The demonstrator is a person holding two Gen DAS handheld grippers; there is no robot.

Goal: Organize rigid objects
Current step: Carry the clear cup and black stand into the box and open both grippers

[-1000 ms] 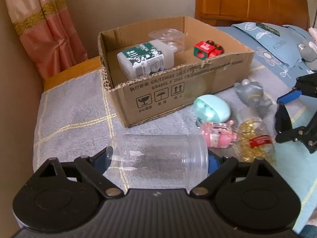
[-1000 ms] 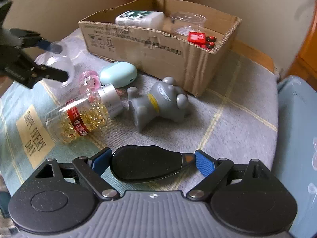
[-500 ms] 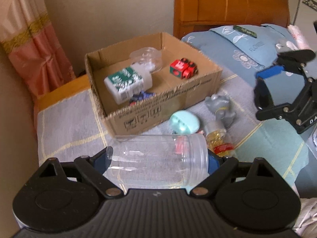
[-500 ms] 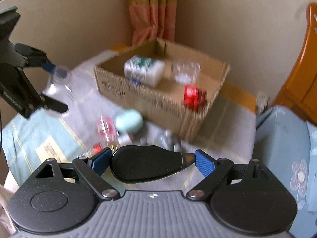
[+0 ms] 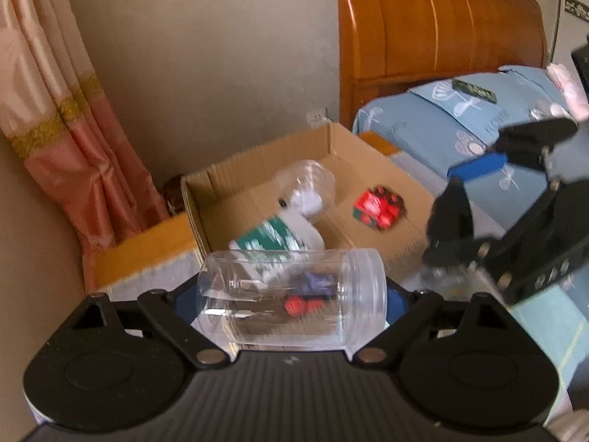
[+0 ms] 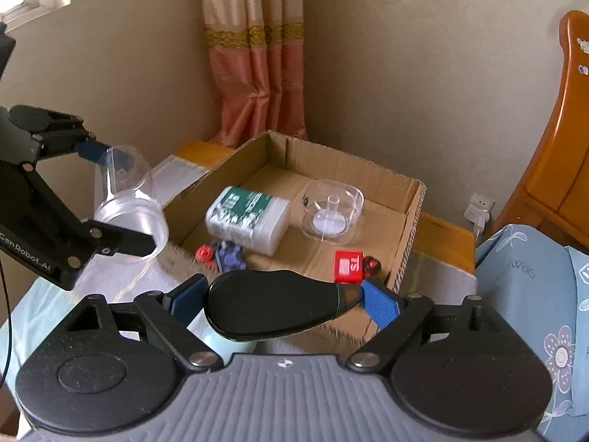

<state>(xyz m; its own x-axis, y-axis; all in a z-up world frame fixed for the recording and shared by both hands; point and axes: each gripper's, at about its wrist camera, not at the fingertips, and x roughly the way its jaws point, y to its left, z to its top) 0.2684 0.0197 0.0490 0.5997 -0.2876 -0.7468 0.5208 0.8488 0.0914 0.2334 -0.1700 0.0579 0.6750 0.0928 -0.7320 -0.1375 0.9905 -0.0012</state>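
My left gripper [image 5: 291, 304] is shut on a clear plastic jar [image 5: 294, 294], held sideways in the air near the front edge of an open cardboard box [image 5: 371, 154]. My right gripper [image 6: 279, 302] is shut on a black oval object [image 6: 272, 304], held above the box's [image 6: 408, 221] near wall. In the box lie a green-and-white bottle [image 6: 246, 217], a clear round container [image 6: 331, 213], a red toy car [image 6: 349, 267] and a small blue-and-red toy [image 6: 224, 254]. The jar also shows in the right wrist view [image 6: 127, 206], held by the left gripper [image 6: 114, 199].
The box stands on a cloth-covered table in a wall corner beside a pink curtain [image 6: 257, 59]. A bed with blue bedding [image 5: 478, 125] and a wooden headboard [image 5: 434, 25] lies to the right. A wall socket [image 6: 478, 213] sits behind the box.
Both grippers have risen and moved toward the box with their objects still held. The toys on the cloth have dropped out of view.
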